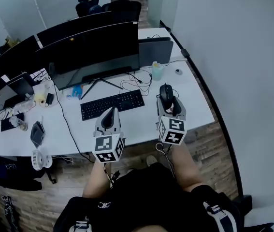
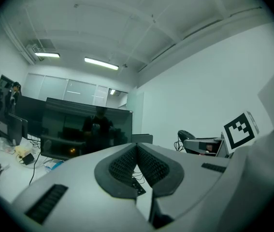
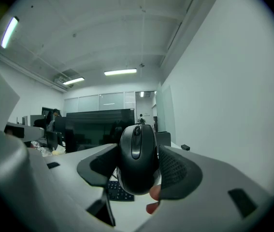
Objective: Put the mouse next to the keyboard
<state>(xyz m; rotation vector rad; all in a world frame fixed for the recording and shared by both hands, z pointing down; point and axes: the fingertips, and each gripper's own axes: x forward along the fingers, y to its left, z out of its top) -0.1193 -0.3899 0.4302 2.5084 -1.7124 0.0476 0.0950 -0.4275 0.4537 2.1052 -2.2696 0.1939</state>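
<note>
Right gripper view: the right gripper (image 3: pixel 137 164) has its jaws spread wide, with the pads pressing on both flanks of the black computer mouse (image 3: pixel 137 153). The scroll wheel faces up and the nose points away. A side grip like this keeps the base free, probably so the mouse can be set down flat. The mouse looks lifted clear of the desk (image 1: pixel 197 108); keys show below it.

Head view: the mouse sits just right of the black keyboard (image 1: pixel 112 104), level with its right end, a bare strip of desk between them. Judgement: carry nearly done, lowering and release remain.

The left gripper (image 1: pixel 110 119) is closed pad to pad on nothing. It hangs in front of the keyboard's near edge, out of the way.

Surroundings, relative to the keyboard:
- A large dark monitor (image 1: pixel 93 50) stands behind it.
- Loose cables (image 1: pixel 137 81) loop behind its right end.
- A pale cup (image 1: pixel 157 71) stands behind and to its right.

Nothing lies on the strip to the keyboard's right. The cables are the nearest snag if the mouse is placed too far back.
</note>
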